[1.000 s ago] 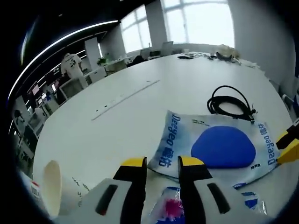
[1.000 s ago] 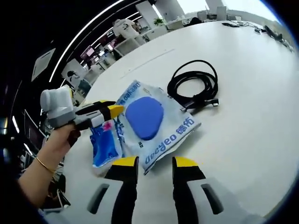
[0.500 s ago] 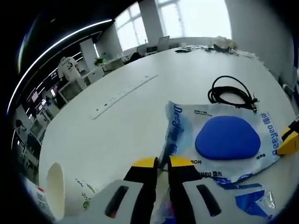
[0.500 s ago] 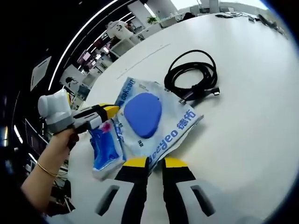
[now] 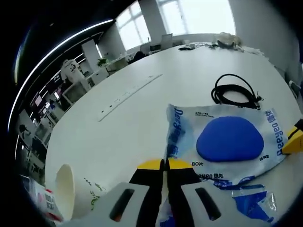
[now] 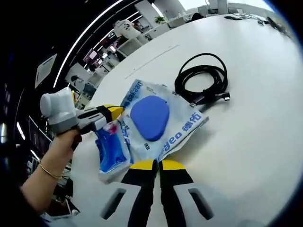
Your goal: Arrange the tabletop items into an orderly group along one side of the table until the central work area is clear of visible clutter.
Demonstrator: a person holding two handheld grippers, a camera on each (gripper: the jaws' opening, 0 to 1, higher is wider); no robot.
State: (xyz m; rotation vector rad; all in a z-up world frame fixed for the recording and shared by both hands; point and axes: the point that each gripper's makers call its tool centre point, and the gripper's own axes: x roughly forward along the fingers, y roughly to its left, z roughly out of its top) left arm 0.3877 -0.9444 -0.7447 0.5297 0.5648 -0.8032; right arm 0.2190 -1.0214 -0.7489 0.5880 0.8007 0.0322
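A white-and-blue wipes pack (image 5: 189, 127) with a round blue lid (image 5: 229, 139) lies flat on the white table (image 5: 123, 123). My left gripper (image 5: 163, 164) is shut on its near corner. In the right gripper view the same pack (image 6: 180, 127) lies ahead, and my right gripper (image 6: 154, 165) is shut on its near edge. The left gripper (image 6: 113, 112), held by a hand, meets the pack's far-left edge. The right gripper's yellow tip (image 5: 293, 142) shows at the pack's right edge. A smaller blue packet (image 6: 111, 149) lies partly under the pack.
A coiled black cable (image 5: 234, 94) lies just beyond the pack, also seen as the cable (image 6: 203, 82). A paper cup (image 5: 66, 189) lies on its side at the lower left. A long pale strip (image 5: 128, 94) runs across the table farther off. Desks and a person stand beyond the table.
Both grippers went from open to shut, each closing on an edge of the wipes pack. The pack has hardly shifted.
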